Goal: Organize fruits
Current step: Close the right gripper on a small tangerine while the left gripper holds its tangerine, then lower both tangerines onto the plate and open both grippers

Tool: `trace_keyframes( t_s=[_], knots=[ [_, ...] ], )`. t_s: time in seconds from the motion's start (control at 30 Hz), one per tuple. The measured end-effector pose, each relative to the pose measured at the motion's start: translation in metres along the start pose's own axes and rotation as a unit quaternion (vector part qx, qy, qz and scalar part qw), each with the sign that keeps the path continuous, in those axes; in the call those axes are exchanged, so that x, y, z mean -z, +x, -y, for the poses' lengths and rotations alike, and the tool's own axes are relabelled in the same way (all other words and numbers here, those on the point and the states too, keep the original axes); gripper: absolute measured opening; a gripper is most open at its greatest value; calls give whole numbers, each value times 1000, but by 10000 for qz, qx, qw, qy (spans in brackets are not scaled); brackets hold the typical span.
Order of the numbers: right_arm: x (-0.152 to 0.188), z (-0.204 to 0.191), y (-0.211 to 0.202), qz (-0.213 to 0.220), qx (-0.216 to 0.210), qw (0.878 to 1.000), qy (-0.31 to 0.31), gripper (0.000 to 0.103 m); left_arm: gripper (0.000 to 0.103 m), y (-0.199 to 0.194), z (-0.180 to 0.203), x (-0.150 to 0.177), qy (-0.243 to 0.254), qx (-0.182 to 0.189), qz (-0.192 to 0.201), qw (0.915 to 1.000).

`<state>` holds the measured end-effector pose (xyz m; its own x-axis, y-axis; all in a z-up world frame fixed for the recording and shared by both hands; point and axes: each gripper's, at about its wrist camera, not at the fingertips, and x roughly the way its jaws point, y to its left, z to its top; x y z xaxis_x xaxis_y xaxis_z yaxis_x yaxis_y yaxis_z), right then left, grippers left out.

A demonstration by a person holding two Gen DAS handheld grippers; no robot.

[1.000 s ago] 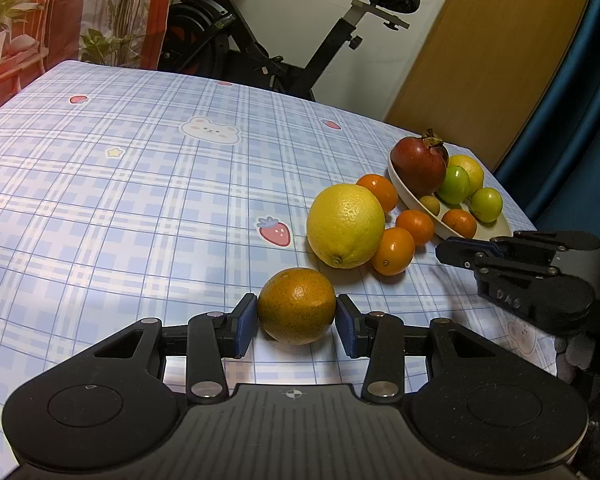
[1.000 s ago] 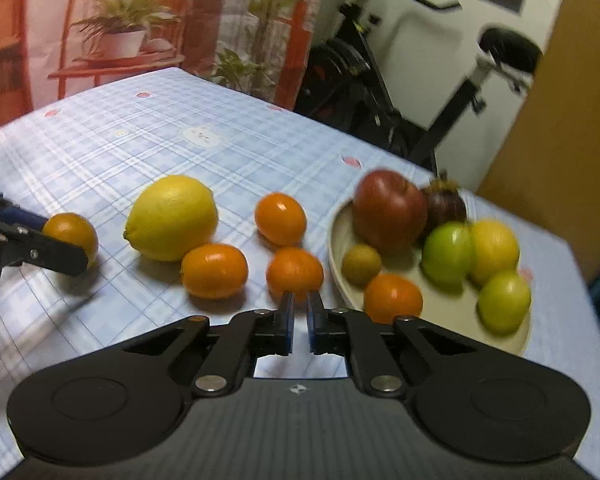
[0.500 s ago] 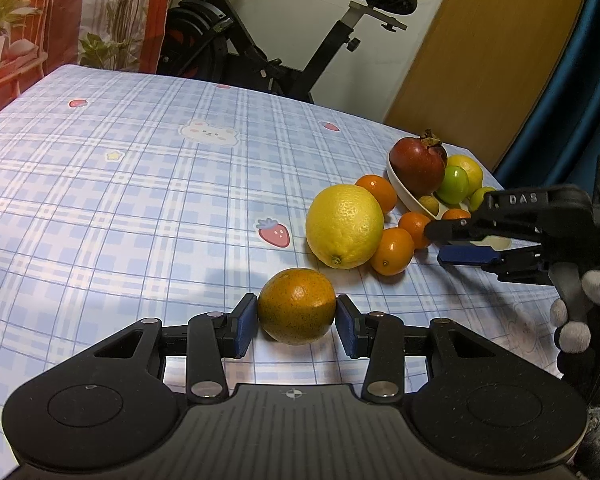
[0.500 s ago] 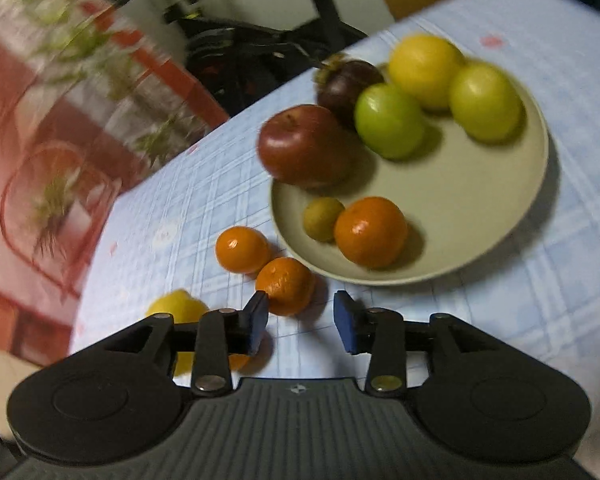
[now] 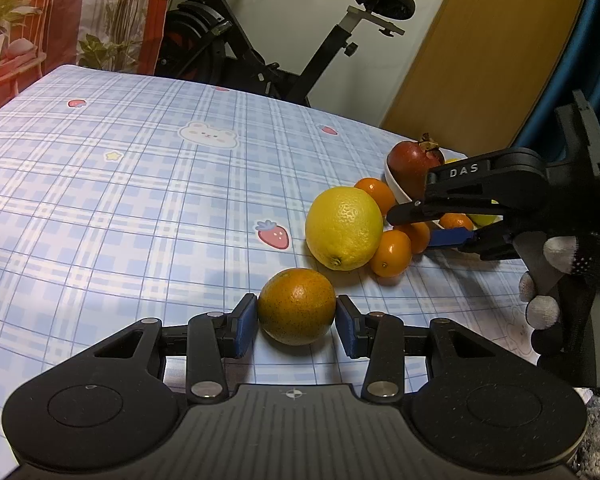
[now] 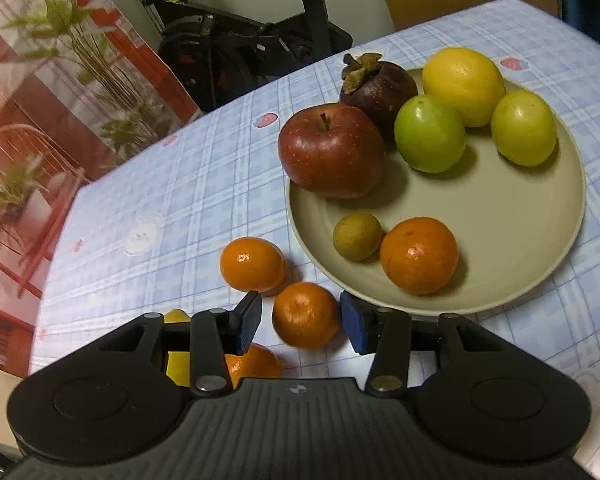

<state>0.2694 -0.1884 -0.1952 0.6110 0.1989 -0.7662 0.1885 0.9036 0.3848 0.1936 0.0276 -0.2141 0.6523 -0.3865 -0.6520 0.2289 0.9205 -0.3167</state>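
Right gripper (image 6: 300, 322) rolls over and swings in toward the small orange tangerine (image 6: 306, 315) lying just off the beige round plate (image 6: 540, 264). Its jaws have just been opening; tangerine now sits between blue pads (image 6: 249, 322), small gaps either side.

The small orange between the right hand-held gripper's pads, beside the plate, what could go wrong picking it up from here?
1. The right hand-held gripper has just been opening; its pads straddle the small orange without pressing, so lifting now would leave it behind.
2. Another orange sits close beside the left pad and the plate rim near the right one; closing may nudge either.
3. The round fruit could roll toward the big lemon.
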Motion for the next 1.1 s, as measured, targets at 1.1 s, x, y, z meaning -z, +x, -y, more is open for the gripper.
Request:
trace_keyframes(
  t_s=[1.1],
  knots=[
    [-23,103,-75,844,-979,9869,964,39,45,8,92,-60,1078,217,187,9938]
  ],
)
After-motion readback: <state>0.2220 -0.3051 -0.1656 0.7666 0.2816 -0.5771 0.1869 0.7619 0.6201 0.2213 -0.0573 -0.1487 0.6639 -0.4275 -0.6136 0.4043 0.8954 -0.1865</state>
